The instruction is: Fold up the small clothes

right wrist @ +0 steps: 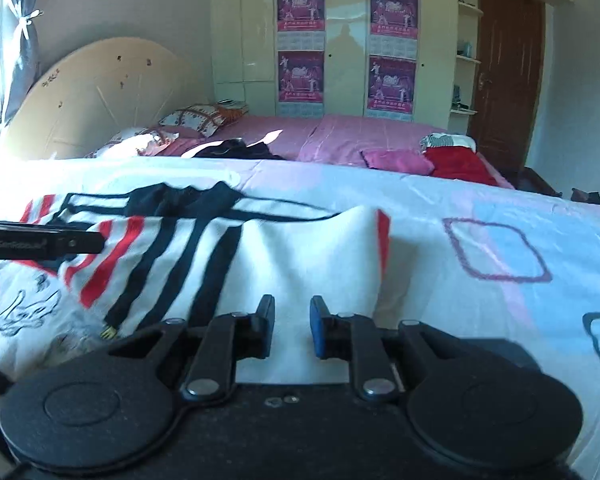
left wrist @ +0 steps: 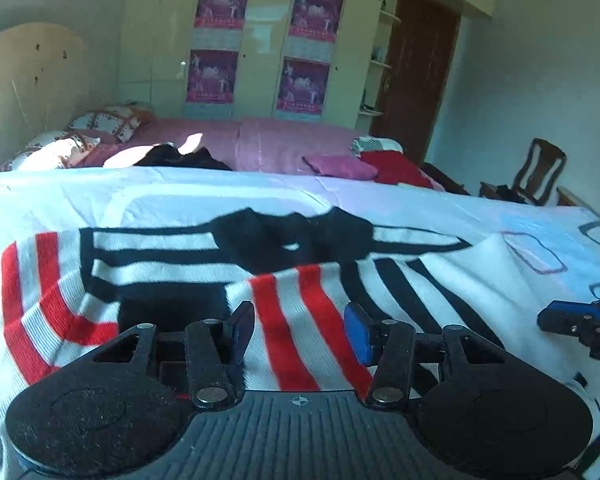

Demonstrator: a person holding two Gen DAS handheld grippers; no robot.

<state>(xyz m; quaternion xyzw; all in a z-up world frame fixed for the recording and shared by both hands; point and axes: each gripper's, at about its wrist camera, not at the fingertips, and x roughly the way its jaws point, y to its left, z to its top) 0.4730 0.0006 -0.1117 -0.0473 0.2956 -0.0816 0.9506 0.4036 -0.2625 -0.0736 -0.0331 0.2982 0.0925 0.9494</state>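
The striped sweater (left wrist: 284, 280) lies spread on the bed (right wrist: 500, 208), collar toward the bed's far edge and hem toward its near edge, so its long axis runs away from both cameras. A red-and-white striped sleeve is laid across its front, and a white panel with black stripes is turned in from the right side.

The left claw (left wrist: 298, 330) hovers just over that red-striped part with its jaws parted and nothing between them; cloth shows in the gap, but the pads do not press it. The right claw (right wrist: 292, 330) hangs over the white folded panel near the sweater's right edge, its jaws only narrowly apart, and no cloth looks pinched there.

The sweater lies directly ahead of and below both claws. The left is nearer the body and collar, the right nearer the sweater's right edge, so I judge each side's next pinch falls to its own hand.
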